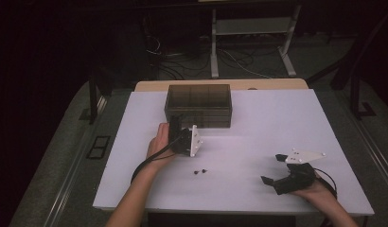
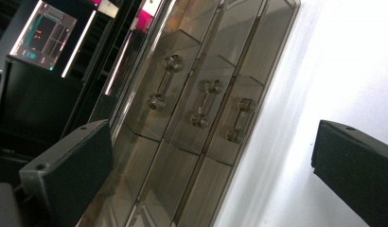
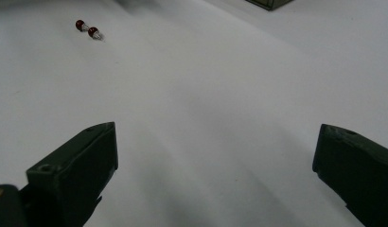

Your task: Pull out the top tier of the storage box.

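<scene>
Left gripper (image 1: 175, 124) jaws open, facing drawer box (image 1: 198, 105); right gripper (image 1: 272, 169) open, idle. Best line up squarely on one handle (image 2: 199, 109) before closing.

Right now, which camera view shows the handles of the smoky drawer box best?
The left gripper view: the drawer box is close, and its three clear bar handles are distinct. The high view shows the box far and dark, handles unreadable. The right gripper view catches just one corner.
</scene>
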The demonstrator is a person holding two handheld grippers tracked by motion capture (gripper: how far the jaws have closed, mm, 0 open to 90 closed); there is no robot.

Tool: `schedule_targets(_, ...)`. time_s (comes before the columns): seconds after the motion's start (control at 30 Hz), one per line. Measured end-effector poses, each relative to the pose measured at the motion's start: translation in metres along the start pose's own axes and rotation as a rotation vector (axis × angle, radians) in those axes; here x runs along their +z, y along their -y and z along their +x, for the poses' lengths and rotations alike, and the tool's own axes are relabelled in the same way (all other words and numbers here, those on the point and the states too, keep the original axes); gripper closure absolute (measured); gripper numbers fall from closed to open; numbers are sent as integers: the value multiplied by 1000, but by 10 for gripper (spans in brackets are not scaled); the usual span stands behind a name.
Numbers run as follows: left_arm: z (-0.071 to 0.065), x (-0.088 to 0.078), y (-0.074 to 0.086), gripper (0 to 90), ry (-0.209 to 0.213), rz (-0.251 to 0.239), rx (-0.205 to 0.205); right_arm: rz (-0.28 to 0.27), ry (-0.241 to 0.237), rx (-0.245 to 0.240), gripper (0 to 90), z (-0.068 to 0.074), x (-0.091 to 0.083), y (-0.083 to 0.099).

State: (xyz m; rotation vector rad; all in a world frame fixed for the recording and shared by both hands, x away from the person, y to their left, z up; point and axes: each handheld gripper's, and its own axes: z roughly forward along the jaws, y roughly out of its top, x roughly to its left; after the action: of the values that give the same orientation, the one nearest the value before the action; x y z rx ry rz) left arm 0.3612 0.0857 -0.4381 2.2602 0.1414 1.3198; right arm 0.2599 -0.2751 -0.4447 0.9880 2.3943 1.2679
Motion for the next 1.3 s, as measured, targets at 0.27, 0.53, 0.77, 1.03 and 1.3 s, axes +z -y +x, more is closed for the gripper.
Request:
schedule_targets(0.27, -1, -1, -3, 0, -23, 9, 45, 2, 0, -1, 4, 0, 0, 0)
schedule_targets(0.53, -4, -1, -6, 0, -58, 21, 113, 2, 0, 0, 4, 0, 0, 0)
schedule_targets(0.77, -2, -1, -11, 0, -97, 30, 154, 6, 2, 4, 4, 1, 1, 0)
schedule_targets(1.03, 5, 5, -15, 0, -107, 21, 166, 3, 8, 2, 4, 1, 2, 0)
schedule_targets(1.3, 11, 16, -22, 0, -112, 16, 203, 9, 7, 5, 4, 1, 3, 1)
